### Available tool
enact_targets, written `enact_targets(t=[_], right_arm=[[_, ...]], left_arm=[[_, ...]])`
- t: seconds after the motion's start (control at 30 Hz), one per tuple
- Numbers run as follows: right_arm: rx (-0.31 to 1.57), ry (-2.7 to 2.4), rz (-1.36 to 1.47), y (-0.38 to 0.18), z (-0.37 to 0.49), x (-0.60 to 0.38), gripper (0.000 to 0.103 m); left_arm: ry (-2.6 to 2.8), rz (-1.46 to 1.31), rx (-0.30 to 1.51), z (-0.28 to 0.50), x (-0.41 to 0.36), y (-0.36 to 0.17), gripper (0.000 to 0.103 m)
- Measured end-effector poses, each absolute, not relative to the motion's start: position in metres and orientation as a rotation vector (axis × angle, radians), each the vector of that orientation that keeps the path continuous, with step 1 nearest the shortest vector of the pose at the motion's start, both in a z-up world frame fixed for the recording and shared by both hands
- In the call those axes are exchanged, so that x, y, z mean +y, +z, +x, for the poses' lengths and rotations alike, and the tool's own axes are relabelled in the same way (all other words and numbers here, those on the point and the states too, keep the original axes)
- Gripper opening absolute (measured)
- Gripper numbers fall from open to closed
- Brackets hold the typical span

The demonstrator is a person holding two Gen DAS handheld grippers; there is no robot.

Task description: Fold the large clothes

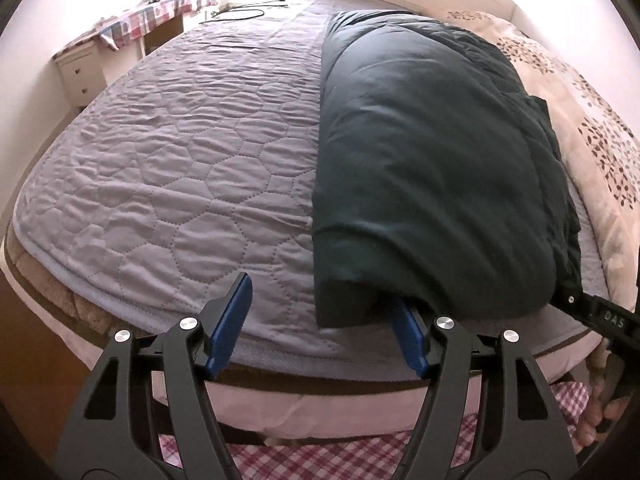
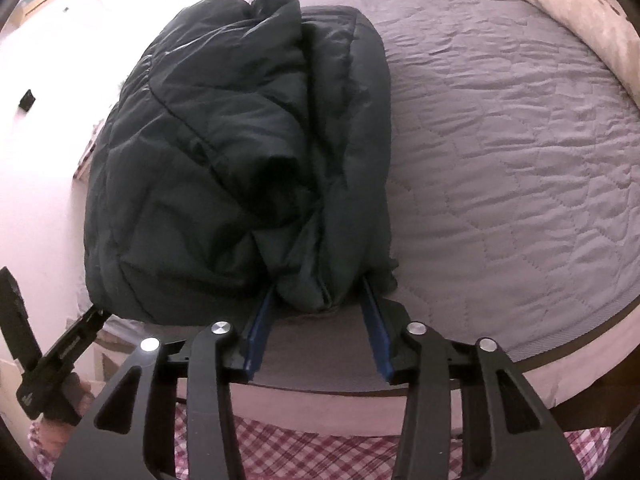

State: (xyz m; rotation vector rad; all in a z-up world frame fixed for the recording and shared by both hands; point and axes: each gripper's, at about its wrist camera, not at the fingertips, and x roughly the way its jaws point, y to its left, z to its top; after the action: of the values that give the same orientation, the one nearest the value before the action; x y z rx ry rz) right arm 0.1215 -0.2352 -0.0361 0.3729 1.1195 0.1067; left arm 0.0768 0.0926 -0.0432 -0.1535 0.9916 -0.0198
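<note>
A dark green puffer jacket (image 1: 432, 168) lies folded in a long bundle on the bed's grey quilted cover (image 1: 180, 152). My left gripper (image 1: 320, 292) is open at the bundle's near left corner, with its right finger tucked under the jacket's edge. In the right wrist view the jacket (image 2: 224, 152) fills the left half. My right gripper (image 2: 318, 292) is open, its fingers on either side of the jacket's near end. The right gripper also shows in the left wrist view (image 1: 600, 316), and the left gripper in the right wrist view (image 2: 52, 352).
A beige floral duvet (image 1: 580, 112) lies along the bed's right side. A dresser with a plaid cloth (image 1: 132, 24) stands at the far left, with black cables (image 1: 240, 12) on the bed's far end. The bed's near edge (image 1: 320, 376) is just below my grippers.
</note>
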Motion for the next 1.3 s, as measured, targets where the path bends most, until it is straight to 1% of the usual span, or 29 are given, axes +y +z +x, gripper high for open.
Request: enact_targets(t=[0.17,0.27,0.57,0.7,0.73,0.8,0.93,1.0,1.07,1.17,1.23,1.3], right_arm=[[1.103,0.099,0.331,-0.034,0.123,-0.231,0.048],[1.085,0.075,0.287,-0.028,0.115,-0.226,0.056],[1.035,0.05,0.212,-0.009,0.099,-0.218,0.056],[0.988,0.048,0.158,0.004,0.085,-0.219,0.057],[0.976,0.047,0.141,0.009,0.08,-0.216,0.058],[0.956,0.047,0.117,0.013,0.075,-0.215,0.067],[0.934,0.06,0.06,0.022,0.063,-0.207,0.069],[0.937,0.067,0.049,0.022,0.058,-0.204,0.073],[0.941,0.072,0.042,0.021,0.051,-0.203,0.074],[0.956,0.065,0.021,0.019,0.044,-0.2,0.075],[0.964,0.06,0.011,0.017,0.036,-0.195,0.081],[0.962,0.054,-0.002,0.016,0.031,-0.192,0.082]], left_arm=[[-0.028,-0.139,0.982,0.065,0.087,-0.037,0.067],[-0.031,-0.136,0.975,0.056,0.085,-0.032,0.068],[-0.051,-0.133,0.952,0.033,0.084,-0.016,0.074],[-0.046,-0.131,0.96,0.025,0.084,-0.011,0.075],[-0.047,-0.133,0.959,0.022,0.084,-0.01,0.075],[-0.055,-0.133,0.953,0.017,0.083,-0.007,0.075],[-0.066,-0.133,0.947,0.008,0.079,-0.002,0.075],[-0.075,-0.132,0.943,0.003,0.076,0.0,0.078],[-0.069,-0.125,0.936,-0.001,0.073,0.003,0.084],[-0.052,-0.11,0.924,-0.006,0.071,0.006,0.087],[-0.05,-0.108,0.926,-0.008,0.069,0.007,0.089],[-0.053,-0.104,0.926,-0.01,0.067,0.008,0.09]])
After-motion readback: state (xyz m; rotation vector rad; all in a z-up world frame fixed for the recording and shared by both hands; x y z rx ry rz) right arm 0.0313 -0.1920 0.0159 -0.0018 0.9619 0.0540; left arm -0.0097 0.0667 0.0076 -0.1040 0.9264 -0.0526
